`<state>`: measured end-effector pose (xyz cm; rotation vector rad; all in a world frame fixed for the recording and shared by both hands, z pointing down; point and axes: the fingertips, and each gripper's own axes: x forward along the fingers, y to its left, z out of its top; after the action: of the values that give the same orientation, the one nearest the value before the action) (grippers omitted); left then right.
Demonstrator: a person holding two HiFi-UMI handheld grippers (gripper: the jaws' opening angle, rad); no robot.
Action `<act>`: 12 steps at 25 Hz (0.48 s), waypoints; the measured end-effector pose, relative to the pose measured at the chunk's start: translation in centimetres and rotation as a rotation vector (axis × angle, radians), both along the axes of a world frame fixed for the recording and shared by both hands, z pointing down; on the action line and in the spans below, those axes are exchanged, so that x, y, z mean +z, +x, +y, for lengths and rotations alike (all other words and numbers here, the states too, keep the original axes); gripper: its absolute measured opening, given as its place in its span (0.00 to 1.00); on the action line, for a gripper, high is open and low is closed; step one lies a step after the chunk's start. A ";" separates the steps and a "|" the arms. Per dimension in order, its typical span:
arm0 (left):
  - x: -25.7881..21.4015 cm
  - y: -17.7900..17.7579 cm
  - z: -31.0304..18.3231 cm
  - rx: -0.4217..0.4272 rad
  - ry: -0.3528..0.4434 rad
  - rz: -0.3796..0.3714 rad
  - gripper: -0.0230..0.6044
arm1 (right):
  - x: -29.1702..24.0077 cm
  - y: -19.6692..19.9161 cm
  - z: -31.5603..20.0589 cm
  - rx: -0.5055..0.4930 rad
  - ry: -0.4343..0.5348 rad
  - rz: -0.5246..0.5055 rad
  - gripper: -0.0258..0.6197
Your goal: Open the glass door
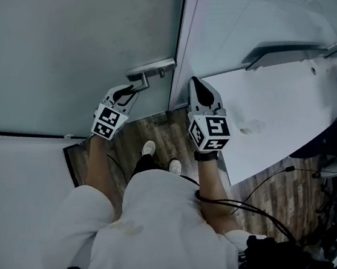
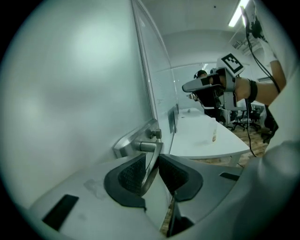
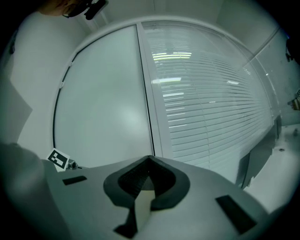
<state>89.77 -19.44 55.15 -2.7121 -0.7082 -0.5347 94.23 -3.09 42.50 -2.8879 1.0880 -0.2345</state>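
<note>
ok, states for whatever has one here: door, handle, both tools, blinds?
glass door: looks closed
door handle: clamped at the lever; can't tell if it is turned
left tool: shut on the door handle
right tool: shut, nothing in it
blinds: lowered

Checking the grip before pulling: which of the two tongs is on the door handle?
The left tongs, clamped on the metal lever handle; the right tongs are shut on nothing, beside the door frame.
</note>
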 end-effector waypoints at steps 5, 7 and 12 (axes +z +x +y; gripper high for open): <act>0.1 -0.8 0.5 -0.015 0.092 -0.066 0.16 | -0.7 -1.5 -0.7 -0.050 0.013 0.018 0.04; 0.6 -1.2 0.5 -0.023 0.135 -0.096 0.16 | -1.0 -2.1 -0.5 -0.060 0.017 0.025 0.04; 1.3 -1.9 1.0 -0.026 0.294 -0.149 0.16 | -1.1 -3.1 0.7 -0.064 0.026 0.033 0.04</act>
<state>87.92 -18.46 56.47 -2.4294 -0.5794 -0.7878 91.12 -2.42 41.41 -2.8469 1.1810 -0.1746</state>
